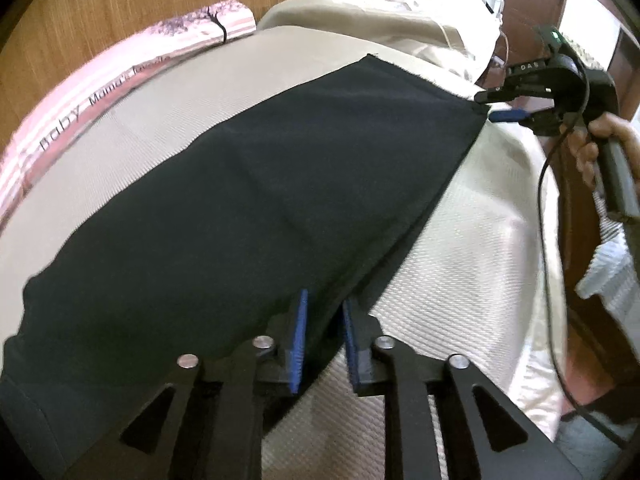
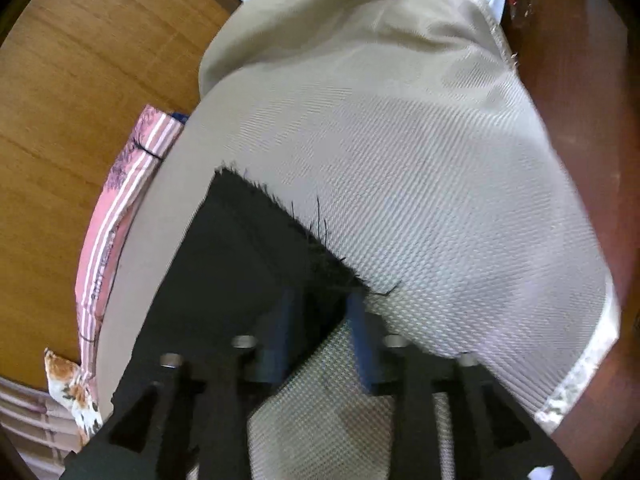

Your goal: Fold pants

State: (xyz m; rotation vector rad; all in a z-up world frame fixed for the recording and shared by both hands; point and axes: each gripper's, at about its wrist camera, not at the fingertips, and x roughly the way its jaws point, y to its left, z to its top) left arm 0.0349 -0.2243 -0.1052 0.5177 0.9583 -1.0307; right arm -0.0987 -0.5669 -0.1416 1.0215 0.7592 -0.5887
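Dark, smooth-woven pants (image 1: 248, 200) lie flat in a long folded strip on a cream bedspread (image 1: 460, 248) with a waffle-like texture. The left hand-held gripper (image 1: 324, 340) has its blue ribbed pads apart, straddling the near edge. Left view also catches the right hand-held gripper (image 1: 490, 106), parted at the far corner. The right view alone shows the frayed hem (image 2: 320, 248).
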